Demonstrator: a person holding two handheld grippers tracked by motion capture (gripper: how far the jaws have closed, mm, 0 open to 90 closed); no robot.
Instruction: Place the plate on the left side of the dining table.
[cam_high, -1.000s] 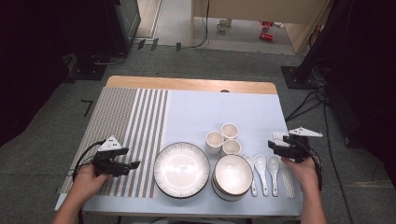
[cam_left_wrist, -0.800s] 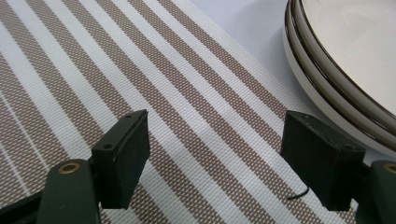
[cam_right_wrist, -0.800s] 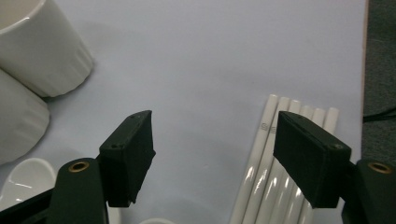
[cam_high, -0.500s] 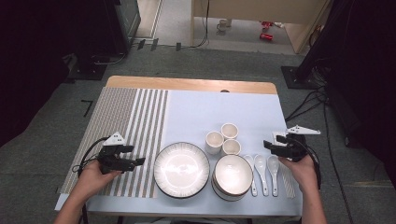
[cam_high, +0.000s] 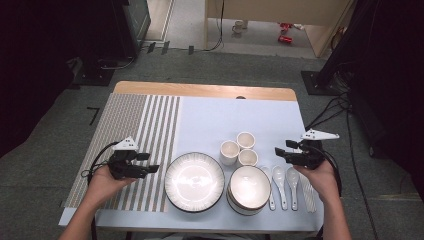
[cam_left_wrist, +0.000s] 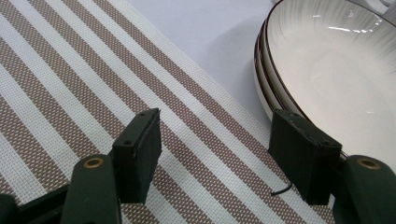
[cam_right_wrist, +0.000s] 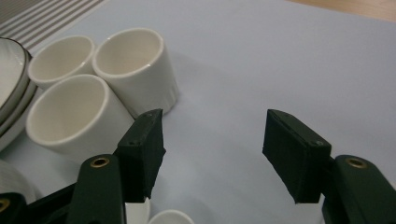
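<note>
Both grippers hover with jaws wide and empty, either side of crockery set along the table's near edge.

The left gripper (cam_high: 145, 163) hangs low over the woven striped mat (cam_high: 130, 125), its jaws turned toward the stacked plates (cam_high: 194, 181) just to its right, likely lining up on the rim. The right gripper (cam_high: 282, 153) hangs above three glossy spoons (cam_high: 283, 184), facing three smooth round cups (cam_high: 239, 148). A stack of glazed bowls (cam_high: 249, 189) sits between plates and spoons on the pale blue cloth (cam_high: 230, 120).

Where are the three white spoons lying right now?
In the high view, the spoons lie side by side near the table's front right edge, between the stacked bowls and the right gripper.
</note>
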